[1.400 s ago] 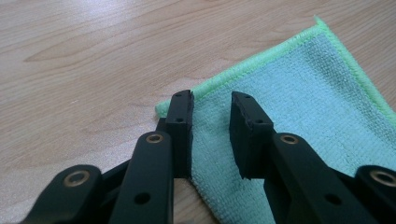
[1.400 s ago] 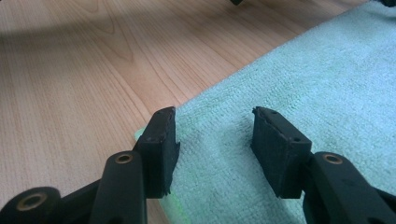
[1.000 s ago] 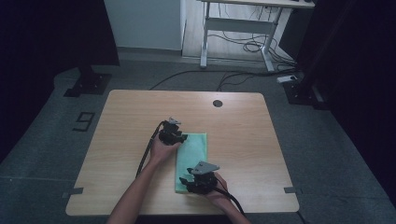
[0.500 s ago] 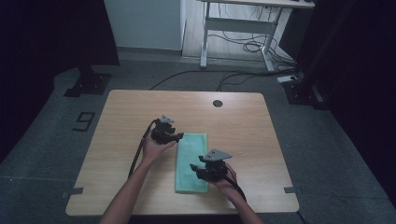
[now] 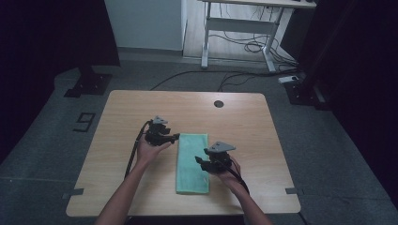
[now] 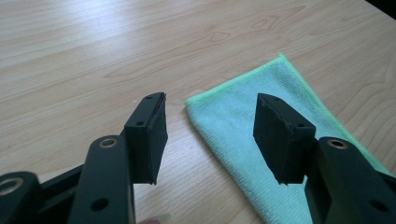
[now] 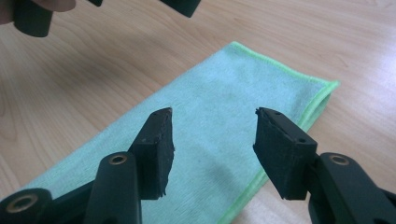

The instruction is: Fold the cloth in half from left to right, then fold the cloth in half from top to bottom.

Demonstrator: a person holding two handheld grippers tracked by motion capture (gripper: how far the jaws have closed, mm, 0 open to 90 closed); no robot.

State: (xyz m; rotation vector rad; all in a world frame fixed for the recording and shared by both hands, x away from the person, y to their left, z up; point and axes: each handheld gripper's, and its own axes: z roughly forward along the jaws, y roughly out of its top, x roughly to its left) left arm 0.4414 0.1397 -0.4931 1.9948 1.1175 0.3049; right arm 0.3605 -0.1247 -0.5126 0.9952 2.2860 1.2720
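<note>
Lying flat near the front middle of the wooden surface [image 5: 141, 108], the green cloth [image 5: 192, 161] is folded into a long narrow strip that runs away from the person. It looks like a soft, light microfibre towel with a stitched, brighter hem: limp, easy to bunch, and likely to sag and unfold if lifted by one point only. The left gripper [image 6: 210, 135] sits just off the cloth's far left corner [image 6: 194, 103], its jaws apart with nothing between them, having just been opening wider. The right gripper [image 7: 212, 149] hovers over the strip's right edge about midway along, jaws also apart and empty, no pad pressing on the fabric. For a clean further fold, I would pinch the hemmed corners or edge, taking all layers together, since the hem gives the firmest bite.
</note>
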